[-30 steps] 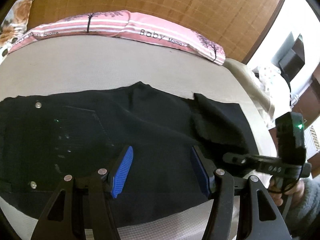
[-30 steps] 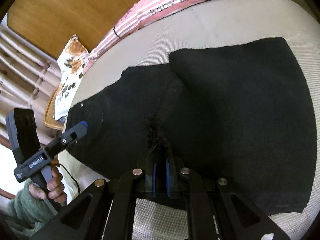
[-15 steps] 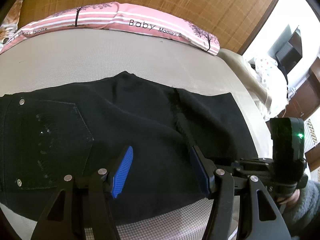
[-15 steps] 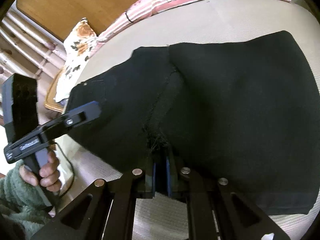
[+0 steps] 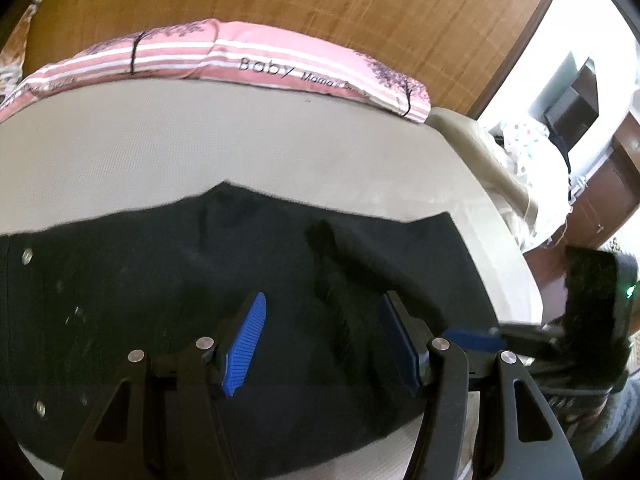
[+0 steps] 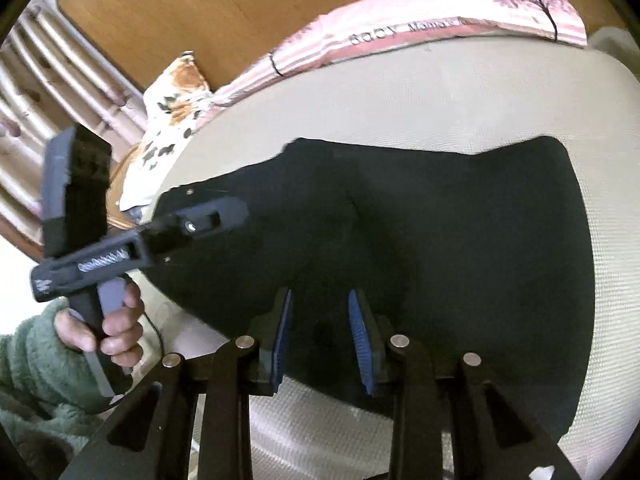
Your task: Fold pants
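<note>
The black pants [image 5: 168, 292] lie folded flat on the beige bed, waistband rivets at the left, the leg end folded over at the right; they also show in the right wrist view [image 6: 440, 240]. My left gripper [image 5: 322, 320] is open and empty, just above the pants near their front edge. My right gripper [image 6: 320, 322] is open and empty over the pants' front edge. The left gripper also appears in the right wrist view [image 6: 224, 216], and the right gripper shows at the right edge of the left wrist view [image 5: 480, 338].
A pink striped pillow [image 5: 256, 60] lies along the wooden headboard [image 5: 320, 8]. A flowered cushion [image 6: 172, 116] sits at the bed's left corner. Bare beige mattress [image 5: 200, 136] stretches behind the pants. Furniture and cloth [image 5: 560, 140] stand past the bed's right edge.
My right gripper has opened and let go of the pants' folded edge, which now lies flat. Both grippers have drawn slightly back toward the front edge.
</note>
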Demonstrator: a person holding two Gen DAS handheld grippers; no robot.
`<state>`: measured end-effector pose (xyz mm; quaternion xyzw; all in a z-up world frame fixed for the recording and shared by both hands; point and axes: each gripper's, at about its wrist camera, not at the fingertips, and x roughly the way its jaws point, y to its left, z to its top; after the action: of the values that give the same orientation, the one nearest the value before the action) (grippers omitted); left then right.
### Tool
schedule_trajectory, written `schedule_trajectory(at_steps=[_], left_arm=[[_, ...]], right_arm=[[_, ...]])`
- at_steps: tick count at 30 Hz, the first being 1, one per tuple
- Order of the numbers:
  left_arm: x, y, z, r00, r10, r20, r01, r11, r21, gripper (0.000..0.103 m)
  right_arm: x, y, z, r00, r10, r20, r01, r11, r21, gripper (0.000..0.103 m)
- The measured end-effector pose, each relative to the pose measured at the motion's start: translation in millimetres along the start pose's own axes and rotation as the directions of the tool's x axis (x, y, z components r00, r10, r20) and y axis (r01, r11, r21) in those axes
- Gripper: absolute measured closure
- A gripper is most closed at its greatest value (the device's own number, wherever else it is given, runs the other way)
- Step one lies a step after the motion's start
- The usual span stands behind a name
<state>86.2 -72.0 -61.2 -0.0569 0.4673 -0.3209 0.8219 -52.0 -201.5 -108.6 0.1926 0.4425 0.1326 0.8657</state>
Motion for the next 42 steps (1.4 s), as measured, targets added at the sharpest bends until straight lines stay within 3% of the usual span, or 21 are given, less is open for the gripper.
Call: schedule_trajectory(at_steps=[3, 6, 9, 13, 16, 20, 22, 25, 29, 32, 37, 42], left_arm=[[7.6, -4.6, 10.0, 1.000, 0.001, -0.005, -0.001, 1.000, 0.013, 0.043], [12.1, -8.7, 22.3, 1.000, 0.002, -0.002, -0.002, 1.000, 0.027, 0.043], [17.6, -12.9, 35.5, 1.000, -0.013, 0.004, 0.013, 0.999, 0.034, 0.043], [38.2, -28.4, 45.5, 0.999, -0.030, -0.032, 0.033, 0.996, 0.086, 0.043], [54.1, -38.6, 42.9, 0.997, -0.036, -0.075, 0.045, 0.990, 0.132, 0.043], [69.6, -45.7, 40.0, 0.991, -0.070, -0.118, 0.091, 0.978, 0.186, 0.043], [81.0, -49.9, 41.8, 0.984, -0.090, -0.153, 0.123, 0.968, 0.220, 0.043], [96.1, -49.3, 44.8, 0.976, -0.095, -0.198, 0.141, 0.963, 0.231, 0.044], [114.8, -32.7, 52.3, 0.979, -0.005, -0.205, 0.051, 0.974, 0.222, 0.052], [116.2, -23.0, 52.9, 0.981, 0.022, -0.195, 0.016, 0.981, 0.193, 0.053], [105.4, -27.2, 38.0, 0.979, 0.080, -0.187, -0.030, 0.967, 0.254, 0.053], [69.2, -19.2, 14.5, 0.972, -0.003, -0.234, 0.041, 0.986, 0.160, 0.053]], right_arm=[[22.4, -3.0, -6.6, 0.999, -0.009, -0.047, 0.010, 1.000, 0.020, 0.074], [44.8, 5.1, -21.0, 0.991, 0.052, -0.124, -0.050, 0.999, 0.014, 0.074], [43.8, 15.5, -25.6, 0.992, 0.036, -0.124, -0.042, 0.998, -0.047, 0.073], [38.3, 8.1, -25.3, 0.985, 0.102, -0.138, -0.104, 0.995, -0.010, 0.074], [22.0, 1.1, -23.3, 0.987, 0.127, -0.094, -0.125, 0.992, 0.026, 0.074], [0.1, -14.4, -17.7, 0.997, 0.068, -0.022, -0.067, 0.996, 0.052, 0.074], [4.1, -22.0, -18.5, 0.999, 0.038, -0.034, -0.036, 0.997, 0.068, 0.074], [19.6, -21.1, -28.5, 0.994, 0.059, -0.093, -0.052, 0.995, 0.080, 0.074], [22.4, -7.1, -35.3, 0.994, 0.067, -0.090, -0.064, 0.997, 0.036, 0.073], [21.0, -10.2, -36.2, 0.991, 0.093, -0.096, -0.089, 0.995, 0.048, 0.073], [19.9, -15.1, -31.4, 0.989, 0.109, -0.099, -0.104, 0.993, 0.048, 0.073], [3.8, -13.3, -34.5, 0.986, 0.135, -0.100, -0.131, 0.990, 0.044, 0.069]])
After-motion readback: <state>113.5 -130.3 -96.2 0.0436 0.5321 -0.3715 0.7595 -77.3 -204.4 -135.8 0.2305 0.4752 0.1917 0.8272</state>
